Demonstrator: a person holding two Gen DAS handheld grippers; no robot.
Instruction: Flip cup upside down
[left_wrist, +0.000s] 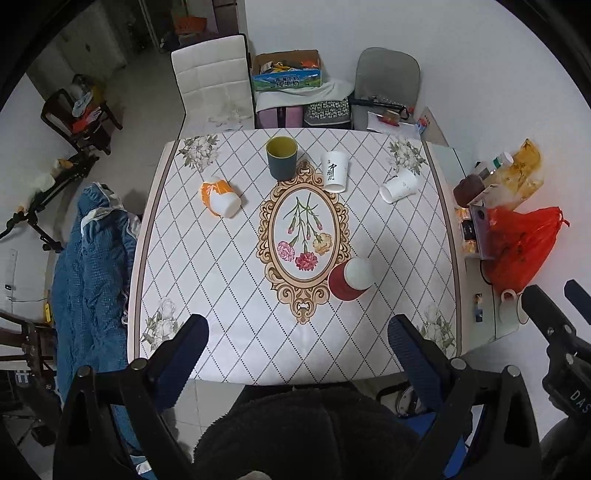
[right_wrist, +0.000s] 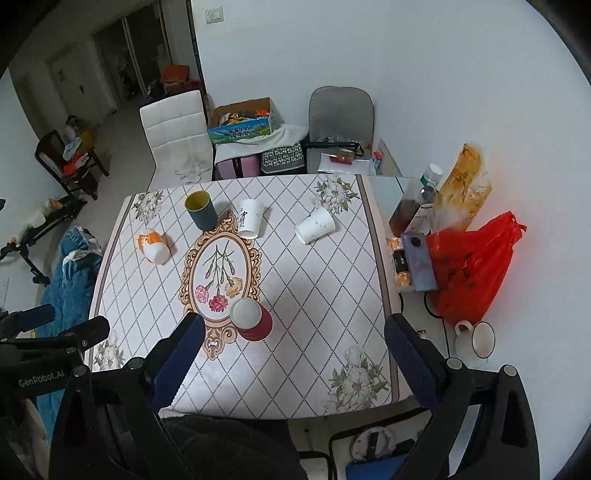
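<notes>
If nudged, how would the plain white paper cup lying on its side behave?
The plain white paper cup lies on its side on the patterned tablecloth, so it would probably roll in an arc. It looks thin and light, likely crushing under a firm squeeze.

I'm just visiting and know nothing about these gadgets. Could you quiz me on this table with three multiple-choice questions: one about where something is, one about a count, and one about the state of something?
1. Where is the red cup?
A. at the table's far edge
B. by the near end of the flower oval
C. on the white chair

2. How many cups are on the patterned cloth?
A. three
B. five
C. seven

3. How does the dark cup stand?
A. upright, mouth up
B. on its side
C. upside down

Answers:
1 B: it touches the oval's near rim.
2 B: dark, lettered white, plain white, orange, red.
3 A: its yellow inside shows from above.

Both grippers are open and hold nothing.
</notes>
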